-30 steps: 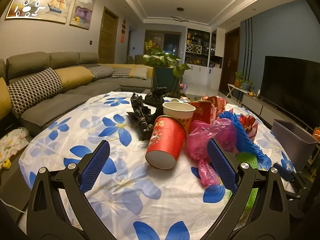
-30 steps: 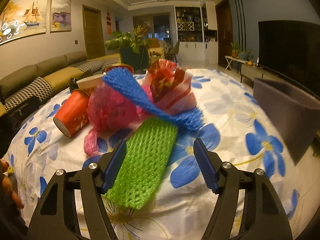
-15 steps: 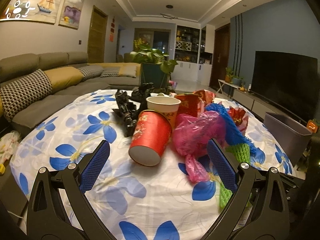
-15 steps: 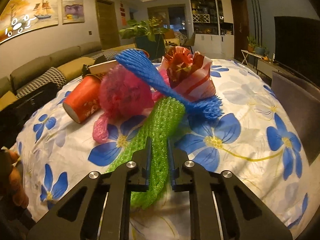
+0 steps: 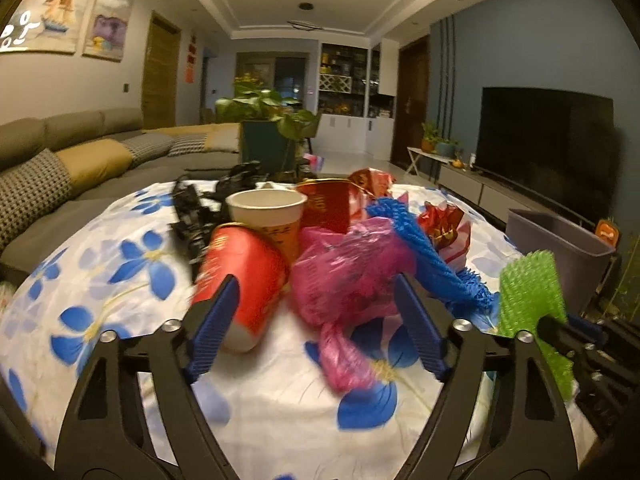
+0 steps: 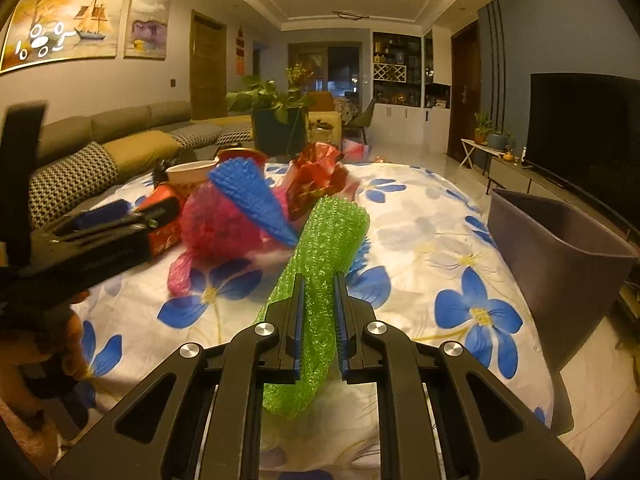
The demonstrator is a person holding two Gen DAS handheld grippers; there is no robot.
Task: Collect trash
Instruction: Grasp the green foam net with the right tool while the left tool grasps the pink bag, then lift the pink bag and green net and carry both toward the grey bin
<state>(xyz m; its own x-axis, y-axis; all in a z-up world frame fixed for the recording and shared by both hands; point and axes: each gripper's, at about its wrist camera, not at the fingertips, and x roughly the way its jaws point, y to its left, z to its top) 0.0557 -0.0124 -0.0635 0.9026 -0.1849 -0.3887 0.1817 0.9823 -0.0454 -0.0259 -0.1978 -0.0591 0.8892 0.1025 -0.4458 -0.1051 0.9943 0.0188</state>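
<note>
red cup blurred; grey bin partly cut off.

A white cloth printed with blue flowers covers the desk. On it lie a bright green foam net sleeve, a blue foam net, a pink plastic bag and a red paper cup. A grey plastic bin stands beside.

Dim warm indoor light, motion blur, fisheye-bent edges
</note>
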